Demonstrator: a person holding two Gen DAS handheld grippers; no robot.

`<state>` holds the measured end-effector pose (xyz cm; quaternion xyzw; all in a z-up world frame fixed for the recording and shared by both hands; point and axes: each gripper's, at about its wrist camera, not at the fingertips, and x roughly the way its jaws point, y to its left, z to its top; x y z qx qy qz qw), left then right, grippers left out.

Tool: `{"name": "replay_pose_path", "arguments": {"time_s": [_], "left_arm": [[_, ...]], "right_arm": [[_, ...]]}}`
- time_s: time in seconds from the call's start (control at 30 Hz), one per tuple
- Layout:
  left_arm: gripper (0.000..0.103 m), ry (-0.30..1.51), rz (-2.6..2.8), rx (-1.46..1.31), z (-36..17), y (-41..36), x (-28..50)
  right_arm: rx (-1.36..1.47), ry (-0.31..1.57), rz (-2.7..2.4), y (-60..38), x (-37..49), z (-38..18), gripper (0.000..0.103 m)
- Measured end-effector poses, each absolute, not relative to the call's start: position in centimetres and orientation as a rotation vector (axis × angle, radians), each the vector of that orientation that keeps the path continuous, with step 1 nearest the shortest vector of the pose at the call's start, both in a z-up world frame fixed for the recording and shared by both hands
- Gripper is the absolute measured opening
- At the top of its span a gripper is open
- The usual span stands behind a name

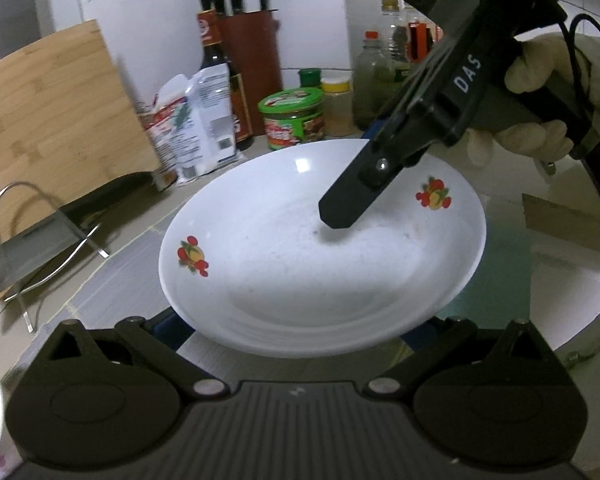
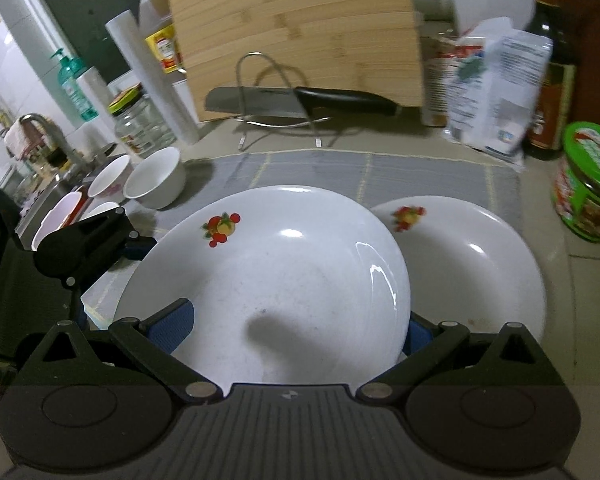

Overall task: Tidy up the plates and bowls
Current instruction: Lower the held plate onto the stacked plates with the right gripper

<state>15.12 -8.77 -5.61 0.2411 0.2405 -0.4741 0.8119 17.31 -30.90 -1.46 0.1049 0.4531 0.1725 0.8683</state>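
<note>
1. We start with the white plate with fruit print (image 2: 268, 280): it is lifted off the grey mat (image 2: 380, 176), tilted, and hangs partly above a second plate (image 2: 472, 264) that lies flat on the counter, at the mat's edge.

2. The left gripper (image 1: 300, 328) has this plate at its near rim. The blue pads sit on both sides of the rim, but the plate hides the fingertips, so we cannot tell how firmly they close.

3. The right gripper (image 1: 340, 212) reaches over the opposite rim, with one black finger above the plate's inner surface. In its own camera the plate fills the space between wide-set fingers. We cannot tell if it is clamped or only touching.

4. We judge the main risk is slipping: glazed ceramic held only at a thin rim can rotate or slide out if one gripper loosens before the other one carries the weight.

5. If it is lowered with this tilt, its edge may strike the second plate and chip it, or push it sideways.

6. Further out, the white bowl (image 2: 156, 180) and more bowls stand at the left, a green-lidded jar (image 2: 588, 184) at the right, a cleaver (image 2: 260, 104) on a wire rack behind. A wide swing could hit them.
</note>
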Motion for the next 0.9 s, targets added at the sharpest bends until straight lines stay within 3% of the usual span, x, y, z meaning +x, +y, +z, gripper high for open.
{"name": "replay_pose_path", "arguments": {"time_s": [0.9], "left_arm": [[0.102,0.559,-1.060,0.535,-7.3,-15.4,16.7]], "right_arm": [[0.233,0.976,0.285,-36.9,17.0,-3.4,0.103]]}}
